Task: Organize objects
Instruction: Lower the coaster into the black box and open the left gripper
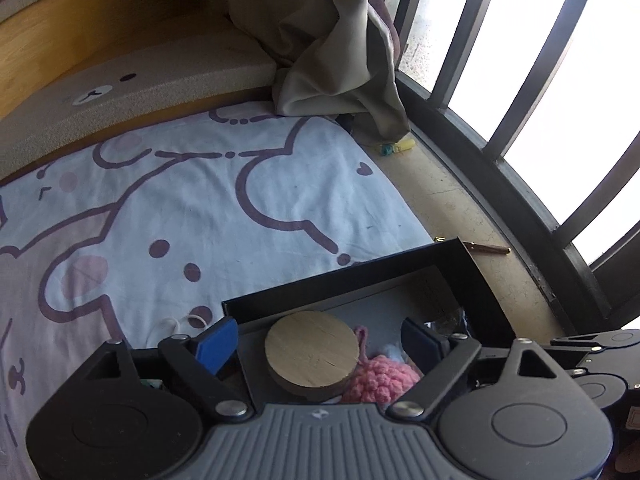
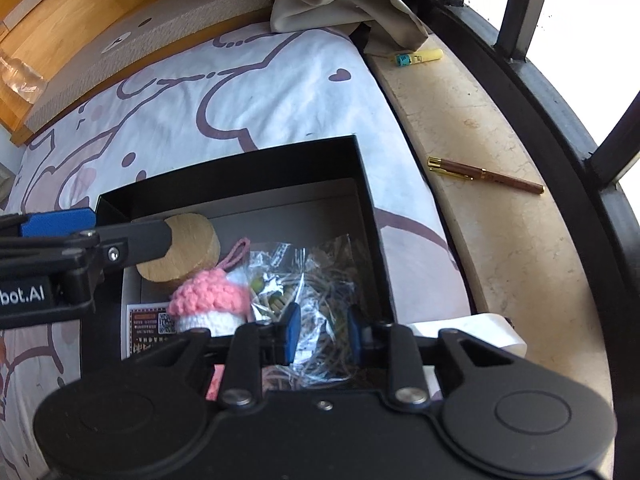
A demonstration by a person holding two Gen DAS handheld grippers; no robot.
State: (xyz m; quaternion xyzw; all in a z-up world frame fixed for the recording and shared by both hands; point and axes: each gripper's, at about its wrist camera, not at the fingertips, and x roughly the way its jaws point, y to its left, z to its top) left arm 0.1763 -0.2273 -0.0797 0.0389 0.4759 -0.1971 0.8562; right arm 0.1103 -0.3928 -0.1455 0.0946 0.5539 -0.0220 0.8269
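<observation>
The brown pen [image 2: 486,175] lies loose on the stone sill at right of frame, long axis running lower-right, well apart from the black box [image 2: 362,184]; the right gripper [image 2: 320,330], nearer, hangs over the box, jaws seemingly part-open and empty; the left gripper [image 1: 320,340] gapes wide above the wooden disc [image 1: 312,350].

A grey curtain [image 1: 332,40] hangs at twelve o'clock over the cartoon-printed bed sheet [image 1: 180,208]; window bars [image 1: 520,92] run at two o'clock, beside the wooden headboard [image 2: 68,12].
</observation>
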